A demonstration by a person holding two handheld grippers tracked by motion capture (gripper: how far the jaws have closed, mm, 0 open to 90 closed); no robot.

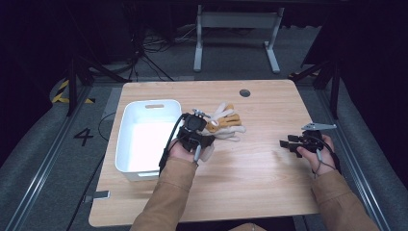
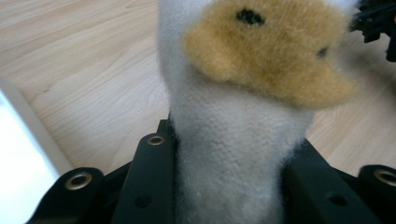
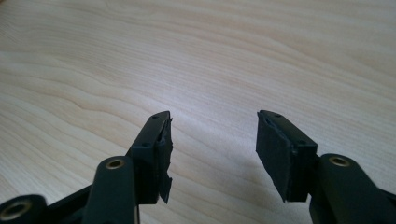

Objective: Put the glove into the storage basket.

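Wooden and pale, the desk (image 1: 250,183) carries everything in the high view, with dark floor around it. A person's two forearms in tan sleeves come in from the near edge, each hand holding a black tool.

Next in size, a white plastic bin (image 1: 126,144) stands just to the left of the left tool (image 1: 196,126), close beside the hand. Its walls are plain and its far wall has a slot handle. In the left gripper view, a strip of that bin's white rim (image 2: 28,135) shows at the lower left, beside the jaws.

The left tool is pinching a plush duck (image 2: 233,154), white with a yellow-orange bill. In the left gripper view the two black jaws press into the toy's soft white neck from either side, and the bill with its dark nostril marks rises right above them. In the high view, the plush duck (image 1: 226,126) sticks out just past and to the right of the left tool, its white and orange parts spread over the desk; whether they rest on the wood cannot be told.

The right tool (image 1: 285,143) is well apart from the toy, off to the right, pointing left. In the right gripper view (image 3: 212,140) its jaws stand spread with only bare wood grain between them.
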